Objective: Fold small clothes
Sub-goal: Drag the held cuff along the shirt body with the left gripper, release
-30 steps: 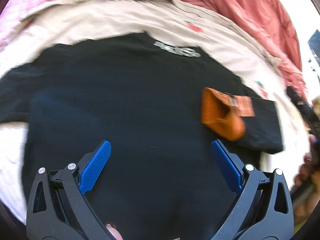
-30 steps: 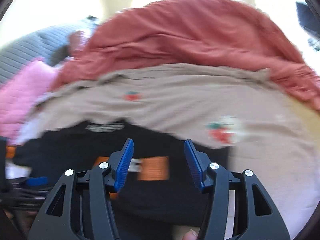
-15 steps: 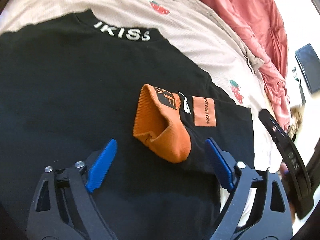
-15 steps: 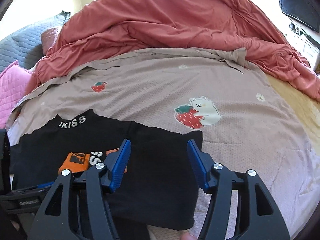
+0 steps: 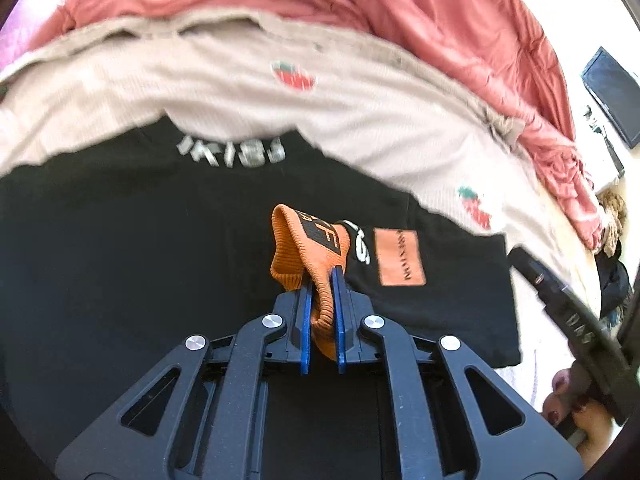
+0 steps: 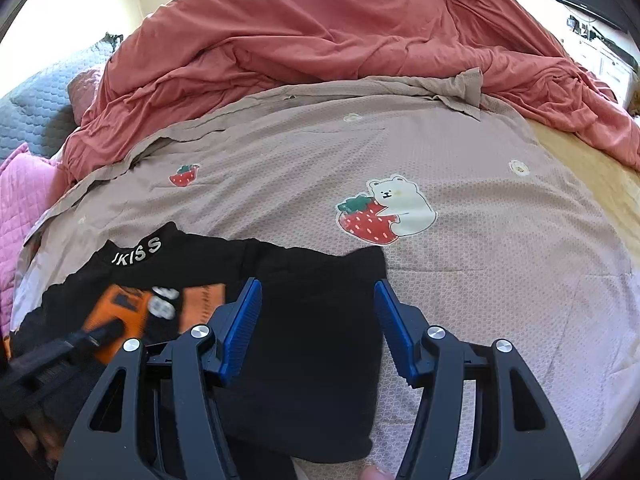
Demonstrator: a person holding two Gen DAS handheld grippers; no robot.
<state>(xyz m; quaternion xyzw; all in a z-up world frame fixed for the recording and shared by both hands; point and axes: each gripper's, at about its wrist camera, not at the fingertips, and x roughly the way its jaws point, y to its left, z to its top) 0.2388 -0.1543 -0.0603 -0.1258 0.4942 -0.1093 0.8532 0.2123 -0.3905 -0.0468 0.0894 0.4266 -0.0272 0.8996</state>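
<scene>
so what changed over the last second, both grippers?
The left gripper moved in on the orange cuff and shut on it; a second ago it was wide open and clear of it. The right gripper stayed open over the black top, holding nothing. The top still lies flat on the strawberry-print blanket.

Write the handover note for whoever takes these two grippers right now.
Left gripper: shut on the orange ribbed cuff of the black long-sleeved shirt, the sleeve already laid across the body.
Right gripper: open, holding nothing, above the shirt's folded right side.
The shirt, with white lettering at its collar, lies flat on the beige strawberry-print blanket; the red duvet is bunched behind it.
Done: the right side looks folded in.
Left: place this sleeve, fold the other side if still out, then fold the shirt up from the hem.
</scene>
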